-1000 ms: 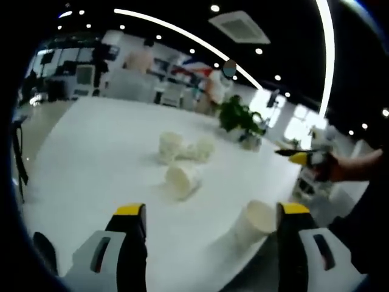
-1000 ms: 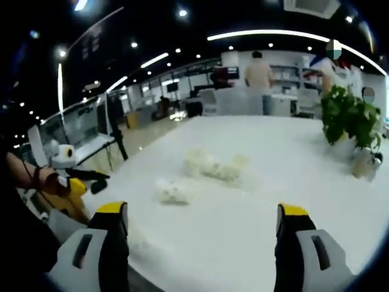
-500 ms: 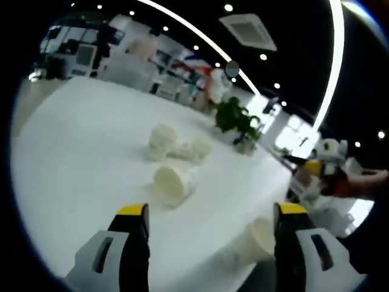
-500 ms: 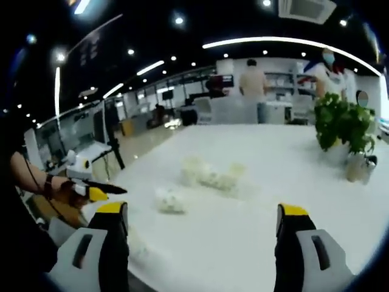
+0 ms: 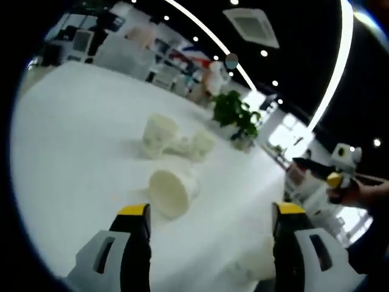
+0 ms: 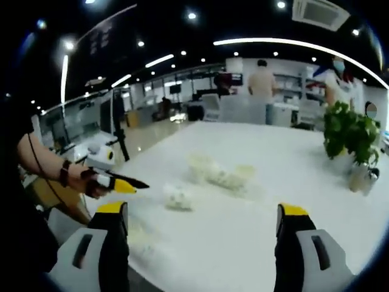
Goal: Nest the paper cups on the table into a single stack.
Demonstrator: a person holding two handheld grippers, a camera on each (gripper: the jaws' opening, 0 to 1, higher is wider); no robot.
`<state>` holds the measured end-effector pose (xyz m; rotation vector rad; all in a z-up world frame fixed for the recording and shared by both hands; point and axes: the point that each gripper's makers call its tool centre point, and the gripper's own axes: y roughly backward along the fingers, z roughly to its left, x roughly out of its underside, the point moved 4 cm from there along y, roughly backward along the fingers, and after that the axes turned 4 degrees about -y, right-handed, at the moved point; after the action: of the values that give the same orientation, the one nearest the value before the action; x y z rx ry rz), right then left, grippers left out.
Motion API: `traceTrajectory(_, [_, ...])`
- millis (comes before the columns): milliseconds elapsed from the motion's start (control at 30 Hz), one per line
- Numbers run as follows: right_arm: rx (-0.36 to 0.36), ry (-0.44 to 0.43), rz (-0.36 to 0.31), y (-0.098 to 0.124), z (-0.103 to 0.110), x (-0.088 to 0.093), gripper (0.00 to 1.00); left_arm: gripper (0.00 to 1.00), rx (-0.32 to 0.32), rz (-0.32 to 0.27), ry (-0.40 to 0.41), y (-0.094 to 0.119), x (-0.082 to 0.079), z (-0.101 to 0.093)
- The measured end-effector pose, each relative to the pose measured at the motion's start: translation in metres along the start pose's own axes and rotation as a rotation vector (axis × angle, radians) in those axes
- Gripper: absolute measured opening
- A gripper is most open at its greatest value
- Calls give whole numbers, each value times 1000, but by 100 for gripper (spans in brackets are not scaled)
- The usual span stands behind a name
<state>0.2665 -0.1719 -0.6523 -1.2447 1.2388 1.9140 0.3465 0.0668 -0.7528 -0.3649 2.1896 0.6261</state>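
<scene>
On the white table (image 5: 73, 140), we held both grippers open, the left gripper (image 5: 209, 243) facing a tipped paper cup (image 5: 171, 191) mid-frame.

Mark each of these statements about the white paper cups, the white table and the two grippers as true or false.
1. The left gripper grips a cup. False: its jaws stand wide apart, holding nothing.
2. A white paper cup on its side lies on the white table ahead of the left gripper. True.
3. The cups are already one stack. False: they lie scattered, some in a cluster of paper cups further off.
4. A green potted plant stands on the table. True.
5. The right gripper is open. True.
</scene>
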Motion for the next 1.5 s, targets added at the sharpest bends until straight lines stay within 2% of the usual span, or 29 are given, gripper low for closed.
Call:
traceTrajectory(233, [20, -38, 18, 6, -7, 8, 99, 81, 18, 19, 12, -18, -3, 2])
traceTrajectory(433, [31, -45, 23, 11, -12, 11, 99, 76, 55, 16, 52, -31, -6, 2])
traceTrajectory(500, [34, -45, 30, 12, -13, 12, 99, 74, 43, 24, 43, -35, -7, 3])
traceTrajectory(600, [42, -45, 29, 14, -14, 12, 99, 75, 43, 0, 35, -40, -11, 2])
traceTrajectory(733, [45, -49, 33, 16, -16, 14, 99, 69, 56, 22, 52, -46, -7, 3])
traceTrajectory(833, [46, -54, 42, 22, -13, 19, 99, 65, 61, 25, 24, -47, -5, 3])
traceTrajectory(1000, [60, -69, 49, 30, -13, 25, 99, 58, 74, 39, 28, -48, 0, 4])
traceTrajectory(1167, [63, -81, 56, 32, -13, 28, 99, 53, 75, 29, 39, -51, 0, 9])
traceTrajectory(1233, [68, -79, 56, 34, -13, 28, 99, 48, 82, 25, 5, -50, -1, 8])
traceTrajectory(1433, [63, -84, 55, 35, -12, 27, 98, 35, 101, 29, 43, -52, 0, 10])
traceTrajectory(1500, [64, -83, 56, 36, -12, 27, 98, 34, 111, 33, 44, -53, 0, 10])
